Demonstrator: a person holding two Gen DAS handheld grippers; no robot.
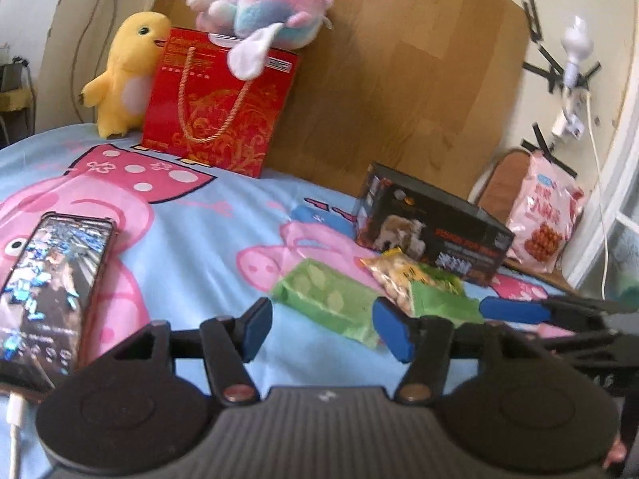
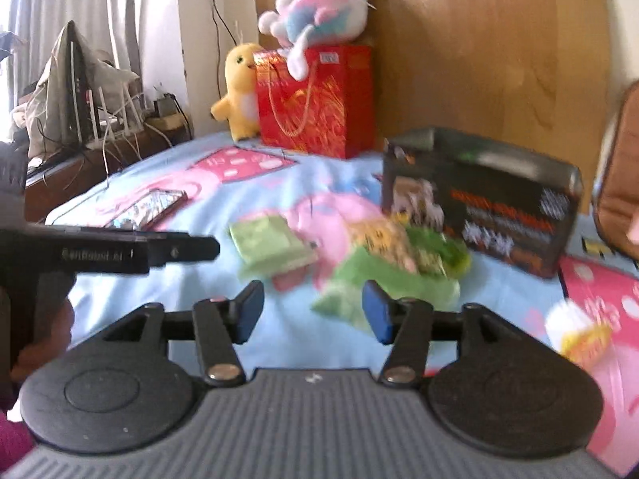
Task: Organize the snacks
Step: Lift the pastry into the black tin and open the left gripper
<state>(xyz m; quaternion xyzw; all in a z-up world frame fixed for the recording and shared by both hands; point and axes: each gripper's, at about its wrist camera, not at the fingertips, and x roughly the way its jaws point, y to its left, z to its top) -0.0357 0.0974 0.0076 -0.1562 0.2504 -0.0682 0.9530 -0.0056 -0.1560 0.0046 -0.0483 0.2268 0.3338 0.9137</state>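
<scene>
**Blue pads wide apart over the snacks**

Blue pads on the left gripper (image 1: pixel 325 329) stand wide apart, holding nothing. The right gripper (image 2: pixel 313 315) is wide too, and empty. Just past them, green snack packs (image 1: pixel 331 299) and a yellow snack bag (image 1: pixel 399 279) lie flat on the cartoon bedsheet (image 1: pixel 199 239). The yellow bag's long side points toward the black box (image 1: pixel 431 227) behind it.

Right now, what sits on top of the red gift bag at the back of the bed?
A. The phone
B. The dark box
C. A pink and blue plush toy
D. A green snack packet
C. The pink and blue plush toy rests on the top of the red gift bag; the right wrist view shows the same.
</scene>
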